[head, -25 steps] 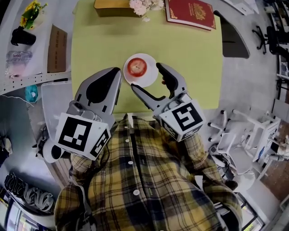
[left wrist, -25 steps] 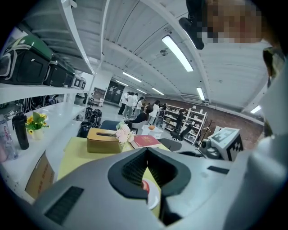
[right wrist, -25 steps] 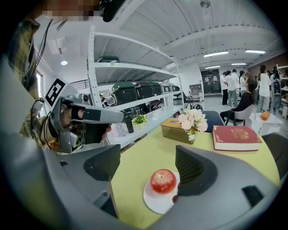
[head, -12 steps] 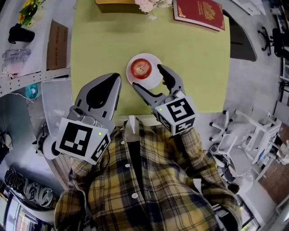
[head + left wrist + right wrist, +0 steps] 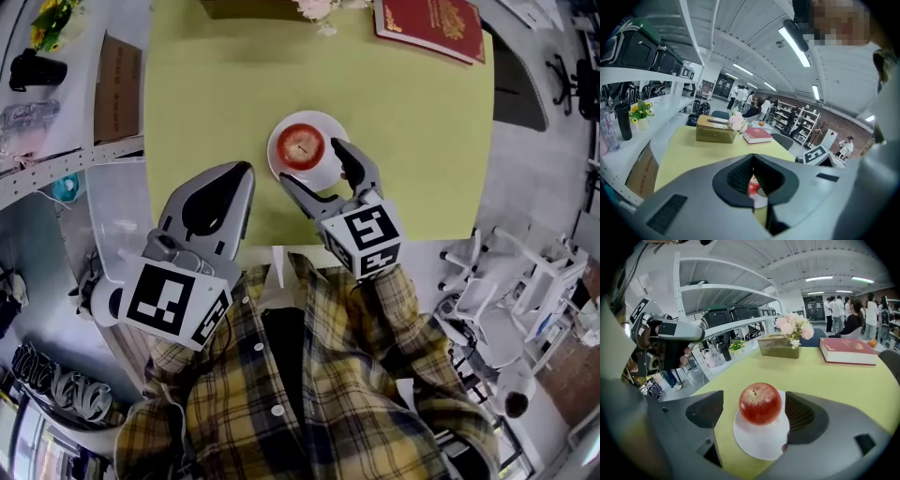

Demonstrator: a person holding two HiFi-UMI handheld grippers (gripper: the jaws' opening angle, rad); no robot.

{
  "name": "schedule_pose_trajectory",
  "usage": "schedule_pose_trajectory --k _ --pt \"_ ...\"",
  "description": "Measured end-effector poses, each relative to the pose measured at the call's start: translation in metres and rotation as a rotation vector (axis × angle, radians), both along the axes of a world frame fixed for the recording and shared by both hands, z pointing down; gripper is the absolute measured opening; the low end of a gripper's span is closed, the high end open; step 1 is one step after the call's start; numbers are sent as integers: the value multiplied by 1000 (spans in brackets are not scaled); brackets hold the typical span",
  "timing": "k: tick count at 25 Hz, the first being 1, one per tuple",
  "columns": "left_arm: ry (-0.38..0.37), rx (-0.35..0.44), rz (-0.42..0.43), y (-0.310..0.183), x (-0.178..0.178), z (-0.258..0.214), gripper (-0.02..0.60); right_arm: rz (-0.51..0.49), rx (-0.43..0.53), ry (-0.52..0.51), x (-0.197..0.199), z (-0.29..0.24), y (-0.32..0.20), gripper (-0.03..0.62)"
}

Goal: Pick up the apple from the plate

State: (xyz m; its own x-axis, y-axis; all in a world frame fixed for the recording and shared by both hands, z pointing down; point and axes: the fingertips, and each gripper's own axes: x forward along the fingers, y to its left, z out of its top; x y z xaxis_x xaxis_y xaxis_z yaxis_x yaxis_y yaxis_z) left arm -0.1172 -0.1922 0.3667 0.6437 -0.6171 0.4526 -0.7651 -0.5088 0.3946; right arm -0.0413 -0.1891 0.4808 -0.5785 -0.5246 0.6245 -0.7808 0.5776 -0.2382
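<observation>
A red apple (image 5: 301, 145) (image 5: 760, 403) sits upright on a small white plate (image 5: 323, 169) (image 5: 761, 444) on the yellow-green table (image 5: 403, 141). My right gripper (image 5: 314, 169) (image 5: 757, 416) is open wide, and its jaws have just been opening. Its fingertips (image 5: 343, 152) reach the plate's near rim, with the apple just ahead in the gap, untouched. To the left, off the table's corner, hangs my left gripper (image 5: 239, 173) (image 5: 754, 208), shut with nothing in it. A sliver of the apple (image 5: 753, 187) shows through its jaw window.
A red book (image 5: 431, 26) (image 5: 848, 351) and an olive tissue box (image 5: 778, 345) with pink flowers (image 5: 793, 326) lie at the table's far edge. White shelving (image 5: 56, 159) with a cardboard box (image 5: 117, 89) runs along the left. White chairs (image 5: 525, 272) stand on the right.
Both grippers have sunk toward the table. The right gripper has closed in on the plate, and its tips now reach the plate's near rim. The apple has not moved.
</observation>
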Motion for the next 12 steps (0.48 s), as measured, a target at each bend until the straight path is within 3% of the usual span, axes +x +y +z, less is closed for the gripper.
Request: schedule_pose_trajectory --k 12 --pt "10 -53 10 0 0 27 5 12 -17 40 -1 34 -6 388"
